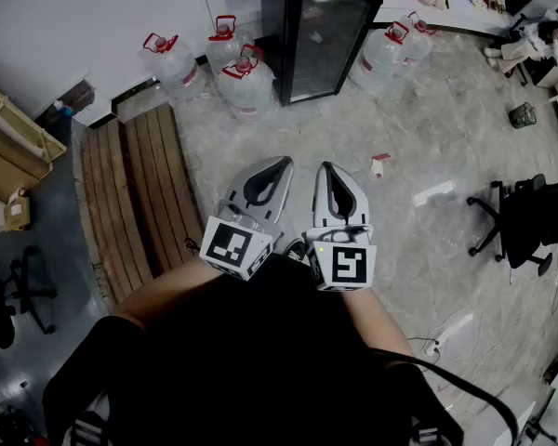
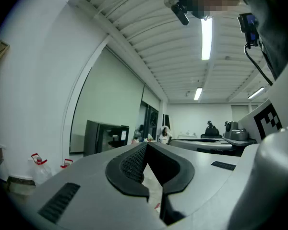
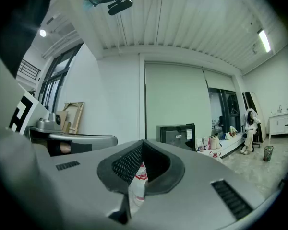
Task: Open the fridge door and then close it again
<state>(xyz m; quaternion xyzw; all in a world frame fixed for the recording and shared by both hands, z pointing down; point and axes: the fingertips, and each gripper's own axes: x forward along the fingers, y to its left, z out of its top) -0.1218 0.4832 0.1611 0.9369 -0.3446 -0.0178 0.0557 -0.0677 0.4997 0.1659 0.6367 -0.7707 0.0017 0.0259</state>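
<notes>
The fridge (image 1: 318,28) is a black cabinet with a glass door, standing on the floor far ahead of me; its door looks closed. It also shows small and distant as the fridge (image 2: 105,136) in the left gripper view and the fridge (image 3: 175,134) in the right gripper view. I hold both grippers close to my body, side by side, well short of it. My left gripper (image 1: 281,163) is shut with nothing in it, its tips meeting. My right gripper (image 1: 326,168) is likewise shut and empty.
Several large water bottles (image 1: 245,84) with red caps stand on both sides of the fridge. Wooden planks (image 1: 135,193) lie on the floor at my left. A black office chair (image 1: 525,216) stands at the right. A person (image 1: 532,40) sits at the far right.
</notes>
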